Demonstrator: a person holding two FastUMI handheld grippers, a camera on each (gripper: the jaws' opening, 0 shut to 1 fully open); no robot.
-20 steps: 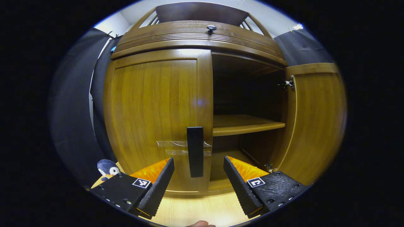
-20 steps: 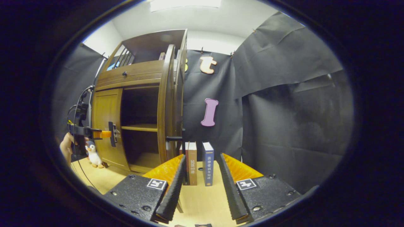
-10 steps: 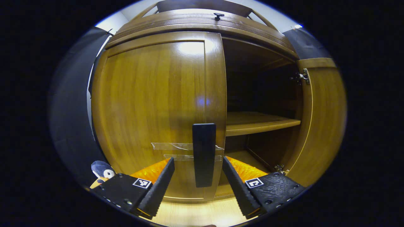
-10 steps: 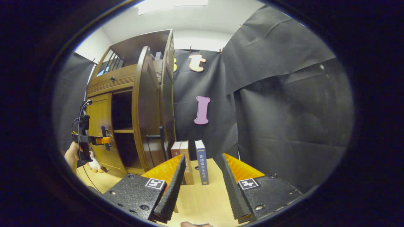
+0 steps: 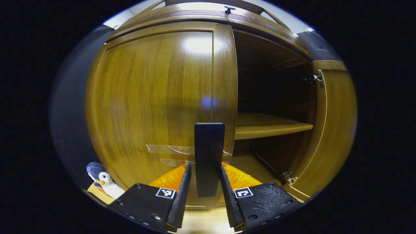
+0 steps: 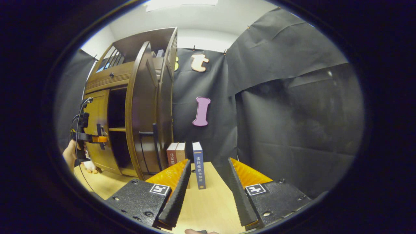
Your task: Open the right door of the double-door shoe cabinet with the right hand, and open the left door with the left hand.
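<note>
Brown polished wood fronts my left gripper view: the closed left door (image 5: 156, 104) of the double-door shoe cabinet (image 5: 208, 19), standing on the pale wooden counter (image 6: 208, 201). My left gripper (image 5: 204, 195) has its fingers drawn in on either side of the door's flat black upright handle (image 5: 209, 159); I cannot tell whether both press on it. Beside it the right door (image 5: 334, 123) stands swung wide, baring a wooden shelf (image 5: 269, 125). My right gripper (image 6: 208, 191) hangs spread apart, holding nothing, near upright books (image 6: 198, 164). A plush penguin (image 5: 102, 182) sits low at the left.
</note>
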